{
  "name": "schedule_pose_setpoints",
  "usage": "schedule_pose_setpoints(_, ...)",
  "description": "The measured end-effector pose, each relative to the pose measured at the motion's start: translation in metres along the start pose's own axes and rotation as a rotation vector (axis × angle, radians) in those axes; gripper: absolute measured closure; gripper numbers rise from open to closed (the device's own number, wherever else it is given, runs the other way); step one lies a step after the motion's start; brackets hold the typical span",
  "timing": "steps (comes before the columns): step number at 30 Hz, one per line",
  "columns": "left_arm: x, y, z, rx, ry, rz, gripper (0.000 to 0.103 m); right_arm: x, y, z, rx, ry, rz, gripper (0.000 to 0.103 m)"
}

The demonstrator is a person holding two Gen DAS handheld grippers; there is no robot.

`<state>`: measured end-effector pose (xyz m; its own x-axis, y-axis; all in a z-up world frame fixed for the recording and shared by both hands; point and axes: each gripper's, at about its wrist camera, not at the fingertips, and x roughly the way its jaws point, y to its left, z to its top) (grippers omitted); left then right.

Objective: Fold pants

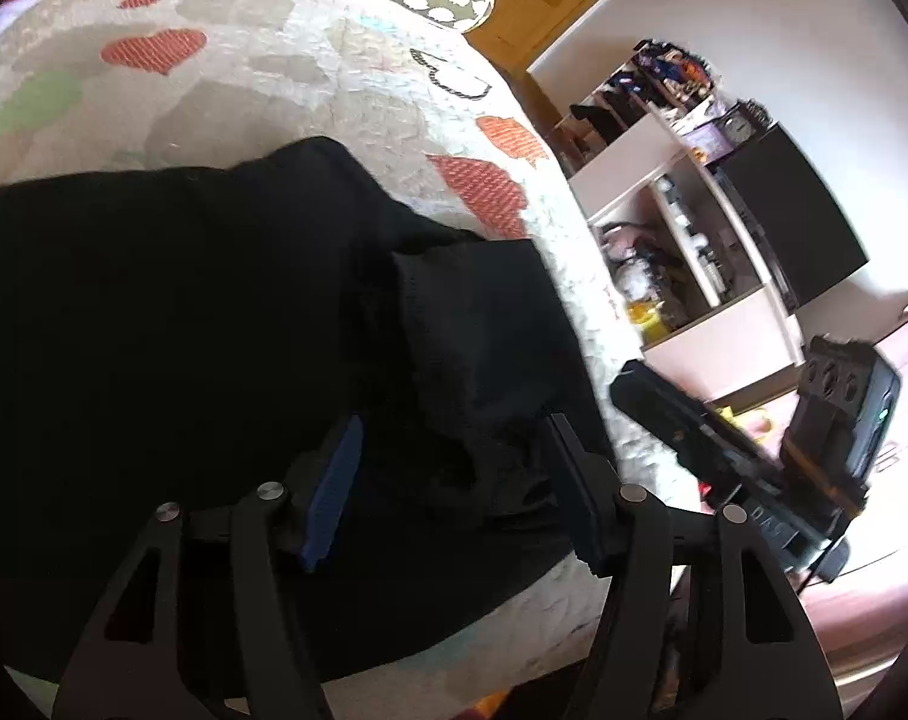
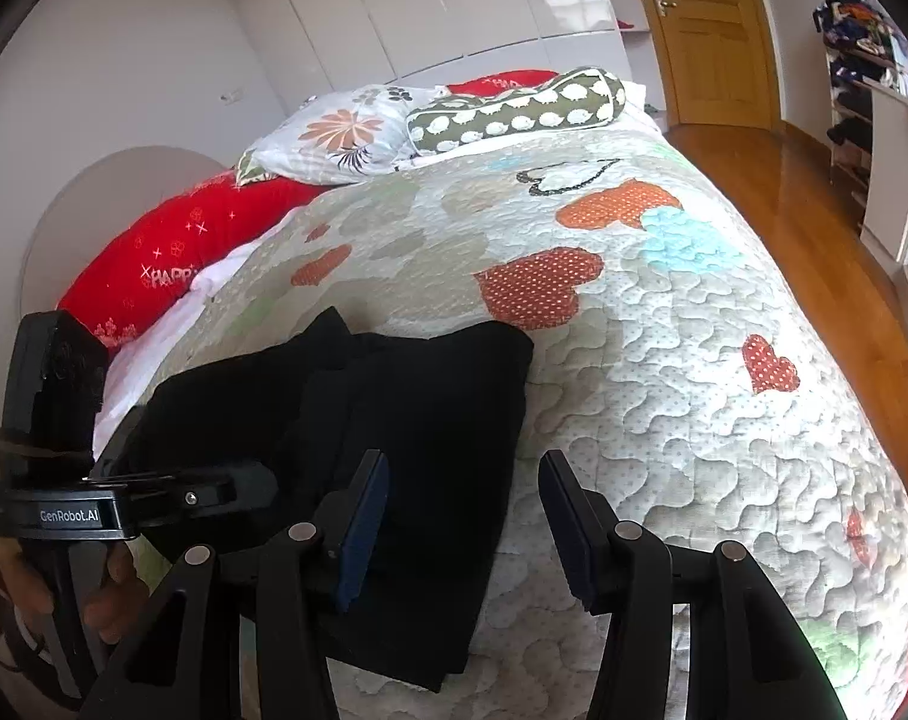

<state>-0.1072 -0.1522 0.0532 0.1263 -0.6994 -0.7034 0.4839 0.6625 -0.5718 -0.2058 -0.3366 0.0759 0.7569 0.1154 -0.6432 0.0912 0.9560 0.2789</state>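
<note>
The black pants (image 2: 406, 420) lie folded in a compact stack on the heart-patterned quilt (image 2: 664, 360), near the bed's edge. In the left wrist view the pants (image 1: 214, 330) fill the lower left. My left gripper (image 1: 454, 468) is open and hovers just over the stack's near end, with rumpled cloth between the jaws but not pinched. My right gripper (image 2: 463, 504) is open and empty, above the pants' right edge and the bare quilt. The left gripper's body (image 2: 58, 480) shows at the left of the right wrist view.
Pillows (image 2: 346, 132) and a red cushion (image 2: 172, 252) lie at the head of the bed. A wooden door (image 2: 706, 30), wood floor (image 2: 814, 210) and cluttered white shelves (image 1: 682, 228) stand to the right of the bed.
</note>
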Motion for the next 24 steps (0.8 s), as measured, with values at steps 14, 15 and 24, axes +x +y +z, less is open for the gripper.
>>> schedule_pose_setpoints(14, -0.014, -0.010, 0.005, 0.084, -0.036, 0.075, 0.092, -0.009, 0.007, 0.008, -0.025, -0.027, 0.017, 0.052)
schedule_pose_setpoints(15, -0.025, -0.008, 0.007, 0.092, -0.055, 0.087, 0.092, -0.009, 0.011, 0.011, -0.039, -0.032, 0.025, 0.052)
schedule_pose_setpoints(24, -0.025, 0.026, -0.006, 0.054, -0.027, 0.234, 0.090, 0.056, 0.062, 0.017, -0.217, 0.062, 0.017, 0.065)
